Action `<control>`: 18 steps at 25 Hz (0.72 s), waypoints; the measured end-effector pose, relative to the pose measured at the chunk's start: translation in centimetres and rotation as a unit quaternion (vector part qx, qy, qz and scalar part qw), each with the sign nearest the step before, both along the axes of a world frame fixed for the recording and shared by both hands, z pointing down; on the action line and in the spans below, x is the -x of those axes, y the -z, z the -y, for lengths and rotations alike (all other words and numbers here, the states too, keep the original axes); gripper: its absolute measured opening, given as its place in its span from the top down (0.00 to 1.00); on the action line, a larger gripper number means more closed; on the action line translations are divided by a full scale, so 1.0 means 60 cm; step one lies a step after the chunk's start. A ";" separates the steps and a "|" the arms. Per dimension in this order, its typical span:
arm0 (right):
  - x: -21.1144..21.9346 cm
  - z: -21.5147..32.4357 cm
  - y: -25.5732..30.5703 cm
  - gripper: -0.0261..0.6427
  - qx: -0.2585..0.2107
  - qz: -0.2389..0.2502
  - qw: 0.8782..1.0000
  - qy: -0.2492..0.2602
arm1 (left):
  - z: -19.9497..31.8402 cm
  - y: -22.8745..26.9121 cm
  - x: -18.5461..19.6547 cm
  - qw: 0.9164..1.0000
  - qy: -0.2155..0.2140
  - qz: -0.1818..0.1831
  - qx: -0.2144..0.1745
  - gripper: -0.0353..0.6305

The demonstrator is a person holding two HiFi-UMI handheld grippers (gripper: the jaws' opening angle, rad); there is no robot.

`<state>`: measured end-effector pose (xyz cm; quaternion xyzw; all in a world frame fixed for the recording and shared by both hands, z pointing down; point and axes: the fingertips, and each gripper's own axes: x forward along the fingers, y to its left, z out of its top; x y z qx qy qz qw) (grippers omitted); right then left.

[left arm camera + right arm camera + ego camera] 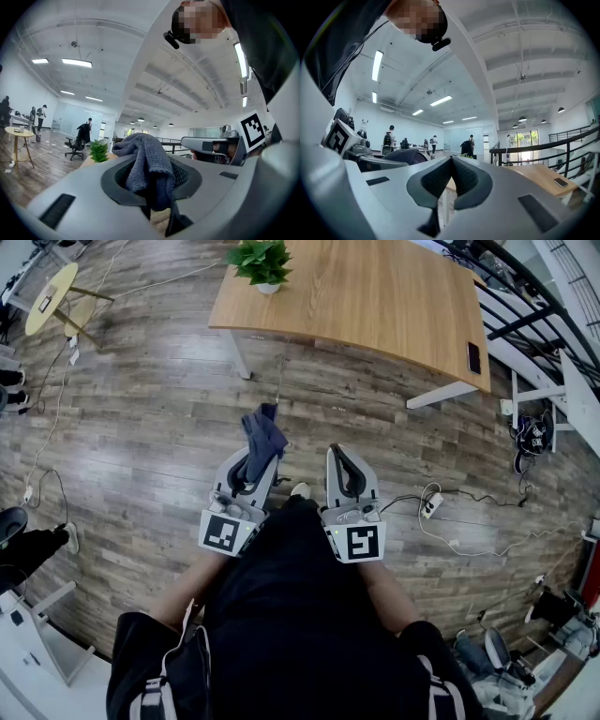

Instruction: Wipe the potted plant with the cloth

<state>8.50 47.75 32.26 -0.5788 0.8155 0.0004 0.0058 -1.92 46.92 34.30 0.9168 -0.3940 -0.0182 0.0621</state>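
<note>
A small green potted plant [262, 263] in a white pot stands at the left end of the wooden table [375, 306], far ahead of both grippers. The plant [98, 151] shows small in the left gripper view, beyond the jaws. My left gripper [254, 452] is shut on a dark blue-grey cloth [263, 435], which bunches up above its tips and hangs between the pads; the cloth [143, 161] fills the middle of the left gripper view. My right gripper [337, 453] is held level beside it, shut and empty, with its tips [452, 160] meeting.
A black phone [473, 357] lies at the table's right end. Cables and a power strip [431, 505] trail across the wooden floor to my right. A round side table [52, 298] stands far left. Metal railing [511, 296] runs behind the table. Several people stand in the distance.
</note>
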 end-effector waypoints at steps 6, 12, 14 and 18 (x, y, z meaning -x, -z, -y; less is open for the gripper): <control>-0.051 -0.007 -0.016 0.94 -0.004 0.039 0.999 0.012 | 0.012 -0.017 -0.010 0.999 0.046 0.006 0.010 0.76; -0.083 0.027 -0.050 0.93 0.030 0.036 0.999 -0.013 | 0.049 -0.035 0.010 0.997 0.073 0.023 0.029 0.76; -0.087 0.047 -0.054 0.93 0.032 0.033 0.999 -0.017 | 0.070 -0.042 0.014 0.996 0.074 0.026 0.033 0.76; -0.100 0.094 -0.064 0.93 0.038 0.039 0.998 -0.025 | 0.130 -0.064 0.003 0.997 0.066 0.028 0.042 0.76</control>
